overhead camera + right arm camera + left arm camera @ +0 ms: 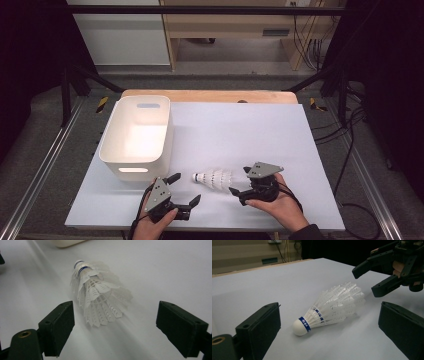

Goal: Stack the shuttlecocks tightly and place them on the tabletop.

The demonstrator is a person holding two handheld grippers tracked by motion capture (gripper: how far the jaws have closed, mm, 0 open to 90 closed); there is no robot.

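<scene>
A white shuttlecock with a blue band round its cork lies on its side on the white tabletop, near the front edge. Its cork points toward my left gripper, which rests open just left of it, in a person's hand. My right gripper is open at the skirt end, also hand-held. In the left gripper view the shuttlecock lies ahead of the two black pads, untouched, with the right gripper beyond it. In the right gripper view the skirt lies just ahead of the wide-apart pads.
A white plastic bin with handle slots stands at the table's left side, empty, just behind the left gripper. The table's wooden far edge shows at the back. Cables run along the floor at the right.
</scene>
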